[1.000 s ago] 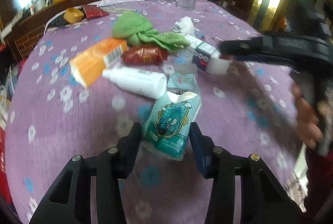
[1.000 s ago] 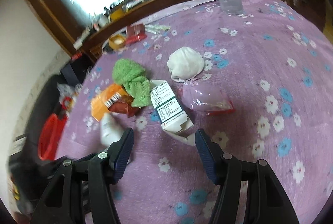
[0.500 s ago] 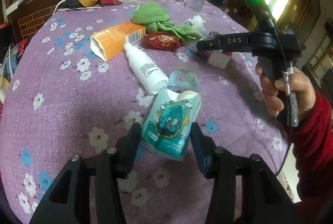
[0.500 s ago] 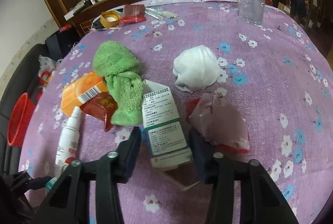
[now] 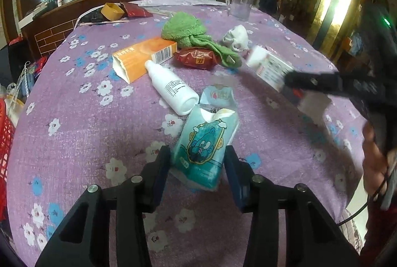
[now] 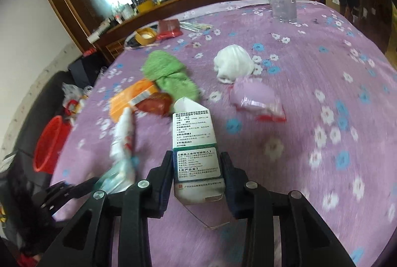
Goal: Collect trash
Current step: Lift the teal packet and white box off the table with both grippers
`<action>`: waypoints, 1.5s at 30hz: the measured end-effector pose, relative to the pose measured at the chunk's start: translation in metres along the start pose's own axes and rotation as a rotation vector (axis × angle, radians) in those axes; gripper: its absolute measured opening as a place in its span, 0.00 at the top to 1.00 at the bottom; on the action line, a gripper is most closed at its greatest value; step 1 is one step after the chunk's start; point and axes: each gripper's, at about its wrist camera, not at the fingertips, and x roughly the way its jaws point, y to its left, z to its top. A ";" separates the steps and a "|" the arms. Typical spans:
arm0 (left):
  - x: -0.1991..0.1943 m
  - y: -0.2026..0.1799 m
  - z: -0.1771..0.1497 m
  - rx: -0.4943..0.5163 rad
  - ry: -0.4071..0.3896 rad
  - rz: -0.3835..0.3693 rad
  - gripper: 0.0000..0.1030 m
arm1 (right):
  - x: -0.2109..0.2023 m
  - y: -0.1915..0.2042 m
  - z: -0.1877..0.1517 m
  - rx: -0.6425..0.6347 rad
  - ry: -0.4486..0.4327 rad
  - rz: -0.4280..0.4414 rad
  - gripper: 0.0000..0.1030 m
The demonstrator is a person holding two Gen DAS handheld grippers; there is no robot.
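Observation:
My left gripper (image 5: 198,167) is shut on a teal snack packet (image 5: 202,145) with a cartoon print, held just above the purple tablecloth (image 5: 74,130). My right gripper (image 6: 197,172) is shut on a white and green medicine box (image 6: 194,142) and holds it lifted off the table; the box also shows in the left wrist view (image 5: 273,72). On the table lie an orange box (image 5: 144,57), a white bottle (image 5: 172,88), a red wrapper (image 5: 197,58), a green cloth (image 5: 193,36), a white wad (image 6: 233,65) and a pink bag (image 6: 255,98).
A clear glass mug (image 6: 282,1) stands at the far side of the table. A yellow tape roll (image 5: 113,11) and a red packet (image 5: 135,10) lie at the far left edge. A red basket (image 6: 49,142) sits below the table's left edge.
My right gripper has closed on the medicine box and lifted it toward me, away from the green cloth. My left gripper keeps holding the teal packet.

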 end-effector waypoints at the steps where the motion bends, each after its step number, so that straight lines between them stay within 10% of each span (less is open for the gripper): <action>1: -0.003 -0.002 -0.002 0.003 -0.008 0.005 0.59 | -0.004 0.000 -0.005 0.002 -0.008 0.002 0.62; 20: -0.050 -0.001 -0.014 -0.032 -0.178 0.089 0.61 | -0.032 0.040 -0.035 -0.047 -0.064 0.018 0.61; 45: -0.063 -0.001 -0.022 -0.036 -0.203 0.115 0.61 | -0.038 0.065 -0.053 -0.158 -0.085 -0.070 0.61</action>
